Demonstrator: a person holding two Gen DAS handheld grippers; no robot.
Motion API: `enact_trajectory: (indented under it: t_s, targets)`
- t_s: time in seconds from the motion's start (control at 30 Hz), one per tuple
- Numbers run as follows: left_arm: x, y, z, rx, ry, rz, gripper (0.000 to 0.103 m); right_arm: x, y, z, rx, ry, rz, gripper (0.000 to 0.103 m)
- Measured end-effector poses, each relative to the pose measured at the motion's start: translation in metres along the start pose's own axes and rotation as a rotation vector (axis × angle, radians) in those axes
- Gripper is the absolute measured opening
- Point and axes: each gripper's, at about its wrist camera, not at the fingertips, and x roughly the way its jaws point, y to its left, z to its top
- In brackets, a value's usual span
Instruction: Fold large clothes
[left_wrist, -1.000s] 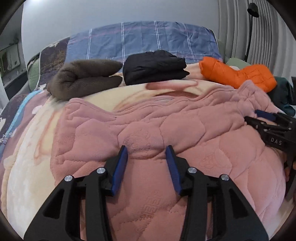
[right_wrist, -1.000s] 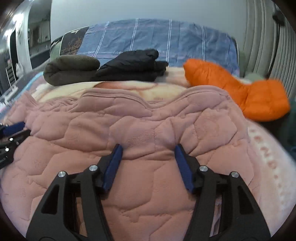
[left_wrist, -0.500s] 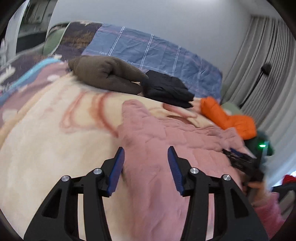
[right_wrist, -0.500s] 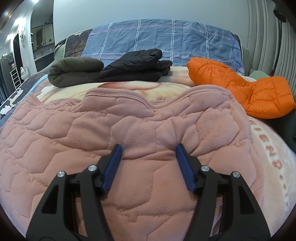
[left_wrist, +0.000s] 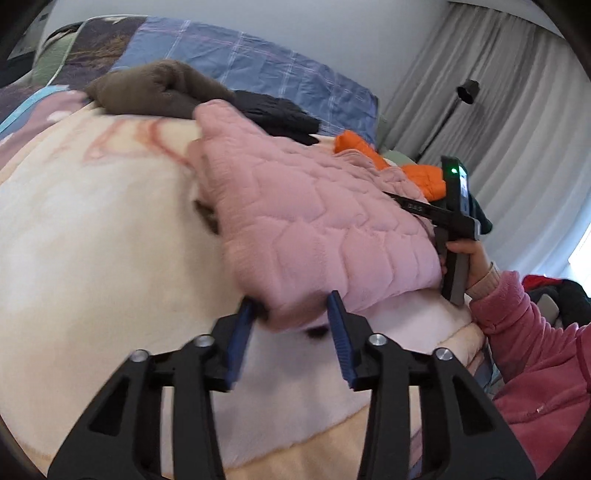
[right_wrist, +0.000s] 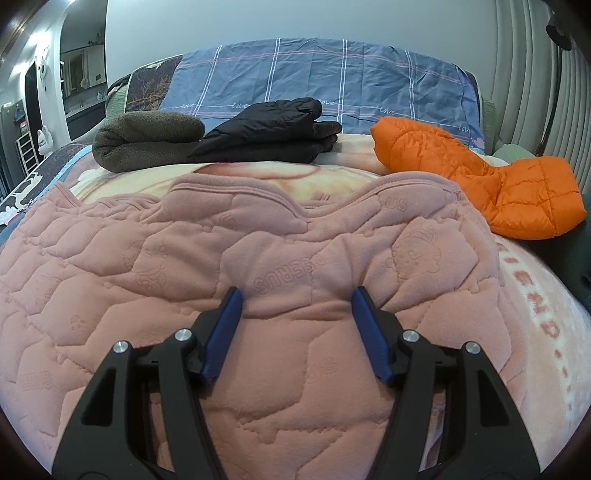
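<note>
So the pink quilted garment (left_wrist: 314, 221) is spread on the blanket (left_wrist: 92, 258) of the bed, and in the left wrist view its long axis is seen running from about 11 o'clock, near the brown folded fleece (left_wrist: 155, 88), down to about 5 o'clock, where the near corner sits.

That near corner is what the next move hangs on. It is caught right between the blue fingers (left_wrist: 238, 339) of the left gripper (left_wrist: 290, 314). The fingers are part-way spread and closing a little, with a bunched lump of fabric filling the gap between them. It looks pinched, though the picture is smeared there, so a firm hold can't be sworn to.

The right gripper (right_wrist: 293, 306) is parked on the middle of the same garment. In its own view the cloth is laid out ahead toward 12 o'clock, with the collar edge beyond. Its fingers are spread wider, and a raised ridge of fabric is wedged between them, looking lightly gripped.

From the left view, the right gripper is seen at about 3 o'clock, on the garment's far side edge, held by a hand (left_wrist: 467, 254) in a pink sleeve (left_wrist: 535, 332).

Judging by that, the left side is probably meant to be carried across toward 3 o'clock, over the pinned middle. The black jacket (right_wrist: 273, 129) and orange jacket (right_wrist: 480, 177) are lying well clear at the head of the bed.
</note>
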Motion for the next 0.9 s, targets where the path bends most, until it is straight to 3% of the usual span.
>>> enact_trajectory:
  t_s: [0.1, 0.23, 0.4, 0.5, 0.57, 0.6, 0.63, 0.67, 0.73, 0.9]
  targets:
    - [0.001, -0.006, 0.012, 0.031, -0.038, -0.031, 0.049, 0.000, 0.001, 0.000, 0.000, 0.001, -0.001, 0.064]
    - [-0.005, -0.005, 0.032, 0.031, -0.110, -0.149, 0.049, 0.000, 0.001, 0.001, -0.002, 0.002, -0.009, 0.064]
    - [0.003, -0.007, 0.049, 0.080, -0.111, -0.229, 0.053, 0.001, 0.002, 0.001, -0.003, 0.002, -0.020, 0.064]
    - [0.014, -0.012, 0.057, 0.125, -0.074, -0.246, 0.055, 0.001, 0.002, 0.001, -0.002, 0.001, -0.021, 0.064]
    - [0.025, -0.014, 0.058, 0.152, -0.007, -0.245, 0.054, 0.001, 0.002, 0.001, -0.002, 0.000, -0.021, 0.064]
    - [0.031, -0.013, 0.056, 0.158, 0.036, -0.239, 0.050, 0.001, 0.002, 0.001, -0.002, 0.000, -0.021, 0.064]
    - [0.038, -0.013, 0.051, 0.184, 0.098, -0.209, 0.039, 0.001, 0.002, 0.001, -0.003, -0.001, -0.022, 0.064]
    - [0.043, -0.013, 0.043, 0.224, 0.147, -0.170, 0.034, 0.000, 0.003, 0.001, -0.003, -0.003, -0.023, 0.064]
    - [0.046, -0.009, 0.031, 0.248, 0.210, -0.168, 0.031, 0.000, 0.004, 0.001, -0.010, -0.007, -0.025, 0.064]
    - [0.032, 0.008, 0.021, 0.213, 0.246, -0.177, 0.026, -0.002, 0.006, 0.000, -0.014, -0.011, -0.034, 0.064]
